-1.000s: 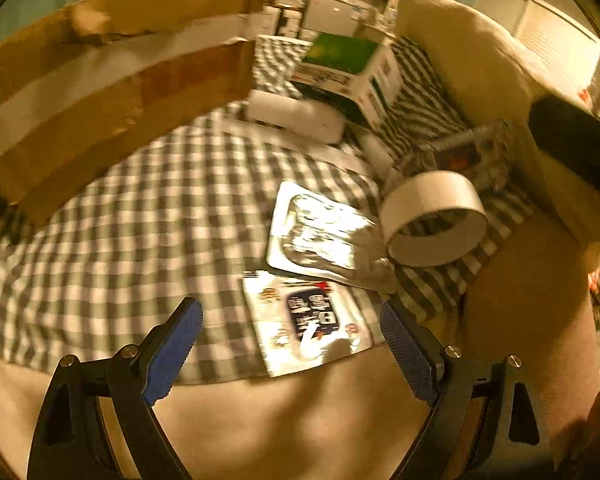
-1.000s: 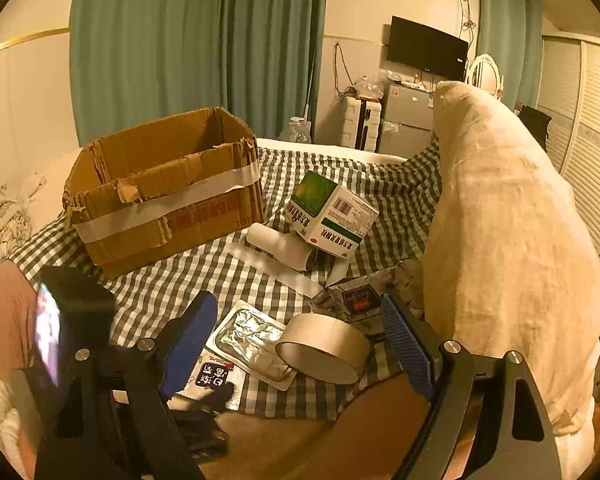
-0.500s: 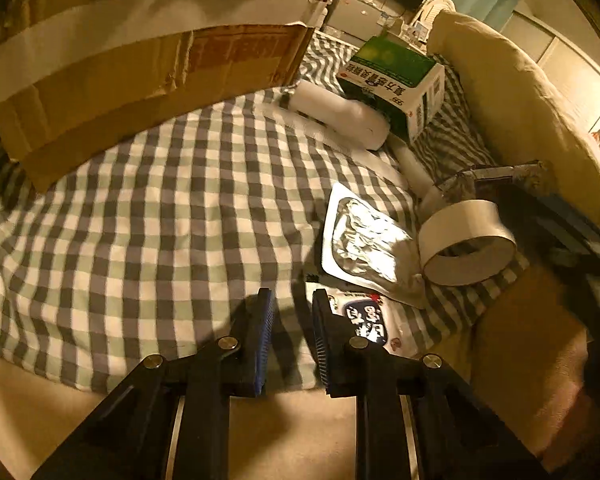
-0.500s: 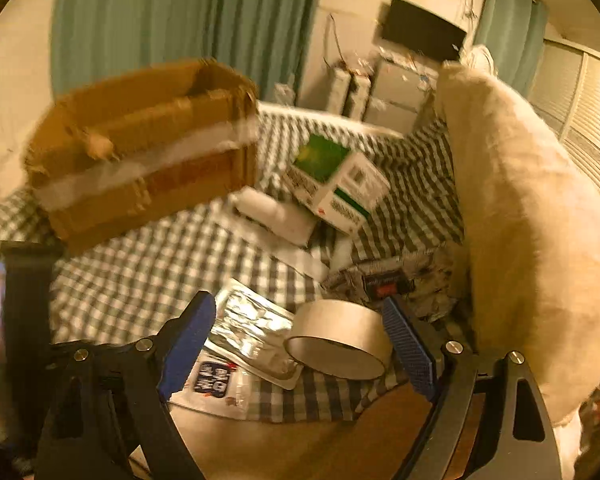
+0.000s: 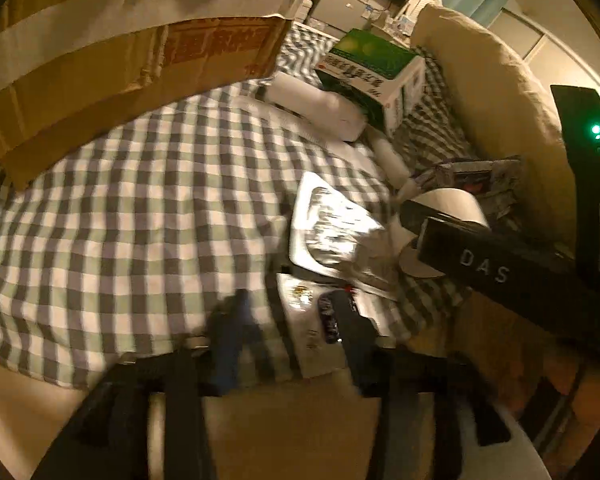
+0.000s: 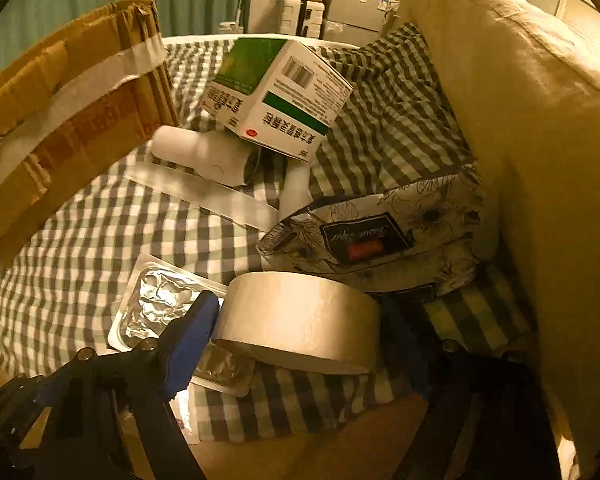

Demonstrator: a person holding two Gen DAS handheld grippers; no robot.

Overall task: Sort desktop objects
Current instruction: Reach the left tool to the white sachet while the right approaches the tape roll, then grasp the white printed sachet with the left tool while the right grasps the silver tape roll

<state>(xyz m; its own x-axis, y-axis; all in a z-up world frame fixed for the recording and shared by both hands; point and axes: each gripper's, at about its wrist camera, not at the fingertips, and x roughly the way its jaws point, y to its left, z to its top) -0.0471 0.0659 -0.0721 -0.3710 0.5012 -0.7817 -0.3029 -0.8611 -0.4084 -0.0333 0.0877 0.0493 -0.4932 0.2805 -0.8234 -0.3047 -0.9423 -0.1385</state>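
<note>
A roll of beige tape [image 6: 300, 320] stands on the checked cloth [image 6: 100, 232]. My right gripper [image 6: 296, 340] straddles it. Its jaws are closing, and the blue left pad [image 6: 192, 332] sits right at the roll's wall. The dark right finger is beside the other wall, and no firm squeeze shows. A small white packet with a dark label [image 5: 304, 320] lies at the cloth's near edge. My left gripper [image 5: 292, 332] is blurred and its jaws are opening, with the packet lying between them. A foil blister tray [image 5: 332, 232] [image 6: 160, 304] lies next to the roll.
A taped cardboard box [image 6: 60, 112] stands at the back left. A green and white medicine box [image 6: 276, 96] leans on a white cylinder [image 6: 204, 156]. A floral tissue pack [image 6: 380, 236] lies behind the tape. A big cream cushion [image 6: 520, 120] walls off the right side.
The right gripper has come down and forward until its fingers flank the tape roll. The left jaws went from wide to nearly shut and have spread again around the packet.
</note>
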